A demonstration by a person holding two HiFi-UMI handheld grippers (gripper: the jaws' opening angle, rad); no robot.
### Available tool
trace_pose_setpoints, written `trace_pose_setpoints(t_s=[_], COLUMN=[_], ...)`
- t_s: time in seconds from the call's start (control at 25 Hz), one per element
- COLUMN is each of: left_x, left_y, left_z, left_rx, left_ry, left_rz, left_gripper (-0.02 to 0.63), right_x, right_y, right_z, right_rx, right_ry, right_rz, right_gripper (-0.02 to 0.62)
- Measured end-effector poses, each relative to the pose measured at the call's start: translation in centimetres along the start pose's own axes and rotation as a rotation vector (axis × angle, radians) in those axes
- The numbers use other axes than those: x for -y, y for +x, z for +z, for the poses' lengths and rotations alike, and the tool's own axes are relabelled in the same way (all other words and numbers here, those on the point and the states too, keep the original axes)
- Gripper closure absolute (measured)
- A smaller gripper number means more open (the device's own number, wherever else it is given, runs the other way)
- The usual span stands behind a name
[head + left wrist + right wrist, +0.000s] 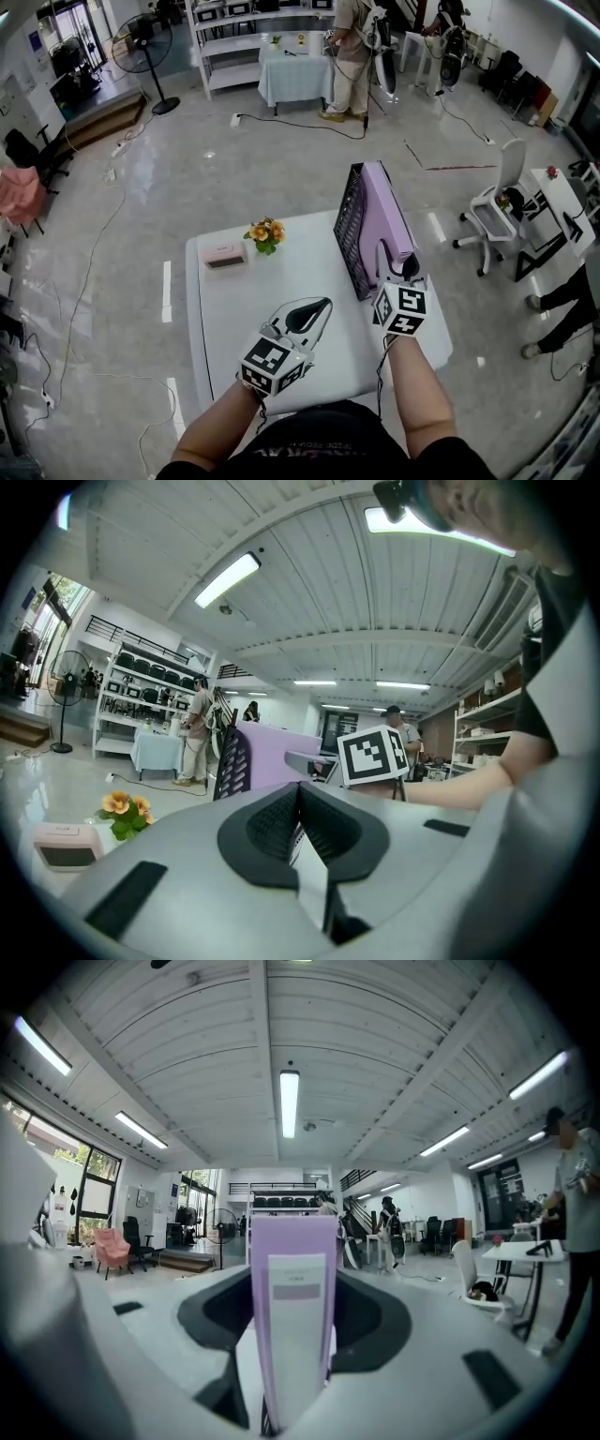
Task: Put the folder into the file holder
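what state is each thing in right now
folder: upright inside the file holder
file holder: standing on the table, holding the folder
left gripper: jaws shut, empty
right gripper: jaws apart around the folder's spine, apparently not pressing it

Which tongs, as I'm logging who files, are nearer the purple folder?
Right. The right tongs straddle the near end of the purple folder standing in the file holder; the left tongs hover over the table, apart, to its left.
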State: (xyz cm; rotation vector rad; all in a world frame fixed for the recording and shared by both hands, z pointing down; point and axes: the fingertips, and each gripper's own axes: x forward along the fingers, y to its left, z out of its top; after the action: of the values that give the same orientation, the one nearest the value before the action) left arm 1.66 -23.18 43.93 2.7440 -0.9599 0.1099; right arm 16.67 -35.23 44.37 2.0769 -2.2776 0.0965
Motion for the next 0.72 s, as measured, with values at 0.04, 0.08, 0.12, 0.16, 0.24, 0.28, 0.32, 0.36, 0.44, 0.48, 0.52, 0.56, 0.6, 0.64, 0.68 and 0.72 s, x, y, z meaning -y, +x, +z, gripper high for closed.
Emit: trace_pose_setpoints(t_s=[0.04,0.08,0.12,0.16,0.24,0.28,0.32,0.36,0.44,0.48,0.52,0.56,0.6,0.64,0.68,0.72], left_x=[-0.1,-0.3,-0.5,-0.6,-0.7,-0.6,-0.5,-0.4,-0.4,-0.4,-0.4,-0.4,-0.3,-0.1,0.0,0.1], left_y=[-0.4,-0.7,-1.1,-1.5,-2.3,-2.5,-2.8,-3.0,-3.5,-3.8,-4.1,-4.4,-4.7,-5.0,-5.3,-5.6], left_z=[0.1,0.2,0.2,0.3,0.3,0.2,0.2,0.1,0.0,0.1,0.2,0.3,0.3,0.3,0.3,0.3], left_rx=[0.004,0.009,0.012,0.012,0.019,0.026,0.029,0.029,0.024,0.028,0.034,0.037,0.038,0.038,0.039,0.039], left_ry=[-0.002,-0.003,-0.006,-0.011,-0.012,-0.01,-0.012,-0.018,-0.026,-0.025,-0.023,-0.021,-0.019,-0.016,-0.012,-0.011], left_rz=[0.004,0.008,0.013,0.017,0.022,0.024,0.025,0.026,0.027,0.027,0.028,0.028,0.028,0.028,0.027,0.025], left_gripper=[0.603,0.603,0.603,0.603,0.603,0.603,0.603,0.603,0.603,0.603,0.603,0.603,0.603,0.603,0.603,0.603], right_x=[-0.1,-0.1,-0.2,-0.3,-0.2,0.0,0.1,0.2,0.2,0.1,0.0,0.0,-0.1,-0.2,-0.2,-0.3], right_y=[-0.2,-0.5,-0.7,-0.9,-1.6,-2.0,-2.3,-2.6,-3.1,-3.3,-3.5,-3.8,-4.1,-4.4,-4.8,-5.1], right_z=[0.0,0.0,0.1,0.1,0.2,0.1,0.1,0.0,0.0,0.1,0.2,0.4,0.4,0.5,0.5,0.5], right_rx=[-0.001,-0.002,-0.003,-0.004,-0.004,-0.004,-0.005,-0.005,-0.007,-0.007,-0.007,-0.005,-0.004,-0.003,-0.004,-0.004], right_ry=[-0.001,-0.003,-0.005,-0.007,-0.005,-0.003,-0.001,-0.001,-0.003,-0.005,-0.005,-0.004,-0.003,-0.003,-0.003,-0.002], right_rz=[0.0,-0.001,-0.004,-0.008,-0.016,-0.02,-0.024,-0.027,-0.032,-0.035,-0.037,-0.04,-0.042,-0.044,-0.046,-0.05], right_gripper=[0.388,0.388,0.388,0.388,0.388,0.388,0.388,0.388,0.388,0.388,0.388,0.388,0.388,0.388,0.388,0.388])
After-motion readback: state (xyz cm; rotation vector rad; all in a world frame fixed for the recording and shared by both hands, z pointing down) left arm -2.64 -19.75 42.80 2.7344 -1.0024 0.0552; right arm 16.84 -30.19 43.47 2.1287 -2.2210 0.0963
